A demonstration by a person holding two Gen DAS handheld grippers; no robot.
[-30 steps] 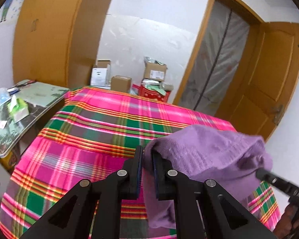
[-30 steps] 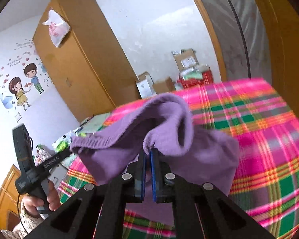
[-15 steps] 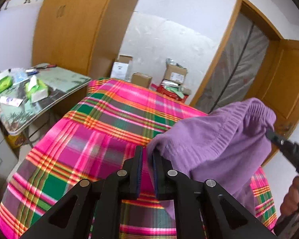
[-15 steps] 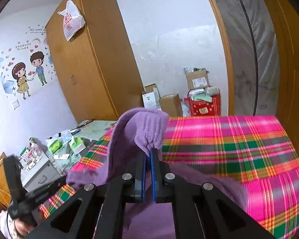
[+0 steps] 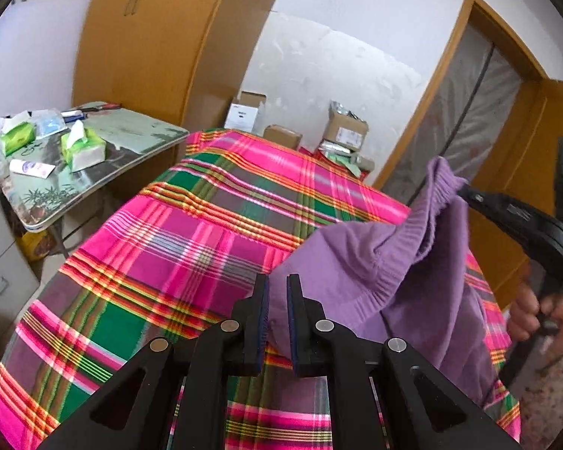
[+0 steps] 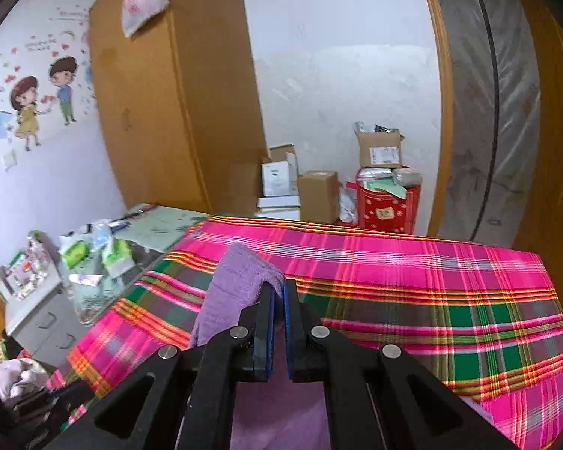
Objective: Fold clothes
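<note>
- The left gripper [image 5: 277, 292] is clamped on the purple sweater [image 5: 375, 262], which hangs over the plaid cloth [image 5: 191, 232].
- The right gripper [image 6: 277, 296] pinches the sweater's ribbed edge [image 6: 240, 273] at 12 o'clock.

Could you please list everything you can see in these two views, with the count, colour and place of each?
garment: one, purple knit, held up over the bed between both tongs
bedspread: one, pink, green and orange plaid, covering the bed
side table: one, pale green top, left of the bed
tissue packs: at least two, green and white, on the side table
wardrobe: one, orange-brown wood, beyond the side table
boxes: several, brown and white cardboard, on the floor past the bed
red box: one, beside the cardboard boxes
wall stickers: two cartoon figures, left wall
door: one, orange-brown, right of the bed
left tongs: black, shut on the garment
right tongs: black, shut on the garment
hand: one, gripping the right tongs' handle
</note>
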